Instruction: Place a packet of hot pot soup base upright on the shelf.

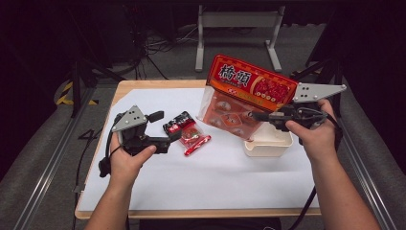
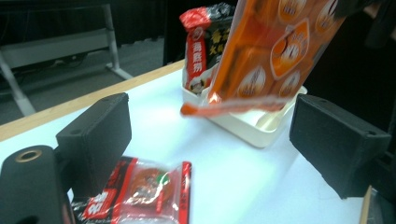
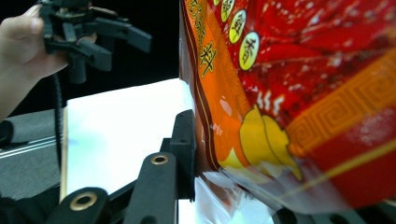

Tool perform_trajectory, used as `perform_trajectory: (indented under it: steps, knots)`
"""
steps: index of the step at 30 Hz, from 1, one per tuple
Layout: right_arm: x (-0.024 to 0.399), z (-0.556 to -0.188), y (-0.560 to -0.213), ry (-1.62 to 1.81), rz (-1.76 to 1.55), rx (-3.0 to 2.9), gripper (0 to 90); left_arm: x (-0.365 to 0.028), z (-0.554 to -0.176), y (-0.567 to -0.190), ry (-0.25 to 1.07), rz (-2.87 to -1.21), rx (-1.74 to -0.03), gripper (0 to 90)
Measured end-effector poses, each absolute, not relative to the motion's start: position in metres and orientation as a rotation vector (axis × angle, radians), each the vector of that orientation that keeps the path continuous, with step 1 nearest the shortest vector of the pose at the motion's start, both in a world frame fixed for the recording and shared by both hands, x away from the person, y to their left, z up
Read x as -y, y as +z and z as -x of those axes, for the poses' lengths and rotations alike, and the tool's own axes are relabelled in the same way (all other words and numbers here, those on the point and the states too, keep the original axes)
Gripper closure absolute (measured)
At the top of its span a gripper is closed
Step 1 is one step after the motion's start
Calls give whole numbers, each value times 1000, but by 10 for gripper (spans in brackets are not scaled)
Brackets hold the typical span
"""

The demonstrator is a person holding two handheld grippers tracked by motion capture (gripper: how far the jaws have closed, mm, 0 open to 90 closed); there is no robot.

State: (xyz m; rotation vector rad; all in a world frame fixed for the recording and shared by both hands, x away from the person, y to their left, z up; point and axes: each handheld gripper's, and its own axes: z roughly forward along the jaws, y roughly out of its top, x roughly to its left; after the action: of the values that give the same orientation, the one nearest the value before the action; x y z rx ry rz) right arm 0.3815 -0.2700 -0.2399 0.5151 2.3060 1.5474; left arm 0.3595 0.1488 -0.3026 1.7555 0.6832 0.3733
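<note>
sachets (image 1: 186,132) — left of tray (image 1: 268,145) | bag (image 1: 244,98) — above tray

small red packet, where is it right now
In the high view the small red packet lies on the white sheet left of centre, by the open left gripper, left of the tray.

The high view looks forward and down from above the person's side of the desk (image 1: 158,191), taking in the whole white top, both forearms and the floor beyond. The left gripper view sits low and close over the desk, facing across it toward the cream tray (image 2: 243,130) and the orange bag (image 2: 275,51), both of which also appear in the high view at right. The right gripper view is pressed very near the same orange bag (image 3: 303,93) and faces past it over the desk toward the left gripper (image 3: 88,37), seen farther off.
</note>
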Motion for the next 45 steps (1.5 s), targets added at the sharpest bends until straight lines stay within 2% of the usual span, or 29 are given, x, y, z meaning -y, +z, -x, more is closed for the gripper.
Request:
perform_trajectory:
  steps: [2,11,15,27,39,41,45]
  knots:
    - [274,-383,-239,1536,-538,-2289,708,-152,-361,-308,337,-1767,-685,113]
    - [290,-389,-237,1462,-608,-2257,708,-162,-369,-322,348,-1784,-740,86]
    - [296,-394,-237,1430,-632,-2255,708,-169,-375,-330,285,-1756,-761,50]
    - [315,-404,-232,1285,-784,-2222,708,-183,-384,-347,387,-1823,-909,65]
    - [334,-415,-234,1342,-829,-2220,707,-192,-386,-354,444,-1820,-936,66]
    - [338,-417,-236,1366,-840,-2223,708,-192,-385,-356,477,-1799,-926,90]
    - [340,-419,-238,1356,-842,-2227,708,-193,-387,-360,451,-1802,-919,88]
